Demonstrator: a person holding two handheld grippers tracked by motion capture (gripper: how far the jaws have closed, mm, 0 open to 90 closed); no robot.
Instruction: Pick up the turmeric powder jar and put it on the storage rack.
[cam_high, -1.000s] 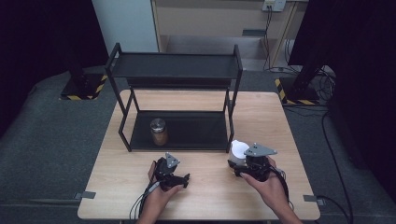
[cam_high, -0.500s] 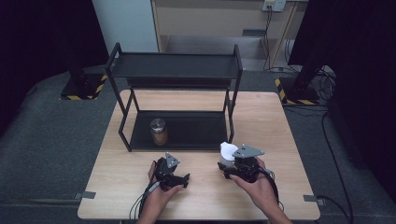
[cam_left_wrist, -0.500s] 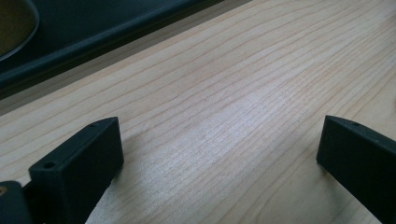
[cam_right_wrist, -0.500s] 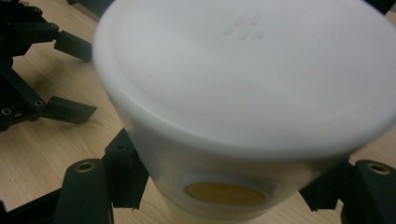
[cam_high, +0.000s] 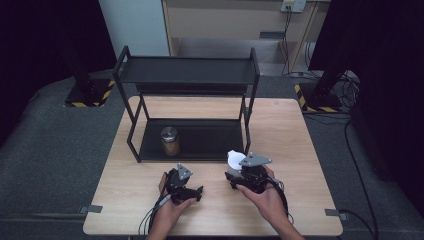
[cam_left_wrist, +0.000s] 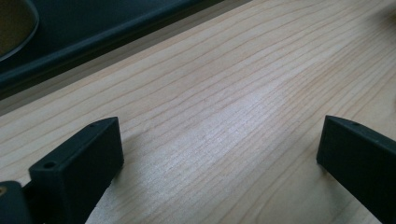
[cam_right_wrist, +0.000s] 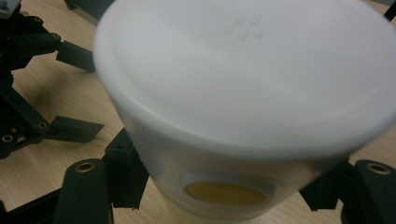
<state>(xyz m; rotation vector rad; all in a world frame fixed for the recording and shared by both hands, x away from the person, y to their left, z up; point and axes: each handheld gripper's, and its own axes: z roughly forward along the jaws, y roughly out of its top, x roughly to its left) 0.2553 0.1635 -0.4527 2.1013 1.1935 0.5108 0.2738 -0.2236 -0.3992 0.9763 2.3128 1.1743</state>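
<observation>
White plastic jar (cam_high: 233, 160) sits clamped in the right tool (cam_high: 239, 176), with the rack's lower shelf (cam_high: 205, 140) just ahead; the left tool (cam_high: 192, 192) rests open, empty, beside it.

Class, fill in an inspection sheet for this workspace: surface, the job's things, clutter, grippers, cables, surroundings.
Surface: wooden table, bare around the hands.
Job's things: white lidded container held above the table; black two-tier rack at the back.
Clutter: a jar with a metal lid on the rack's lower shelf.
Grippers: left gripper open, low over the wood; right gripper shut on the white container.
Cables: one trails from the left gripper; more lie on the floor, right.
Surroundings: grey floor, dark curtains.
</observation>
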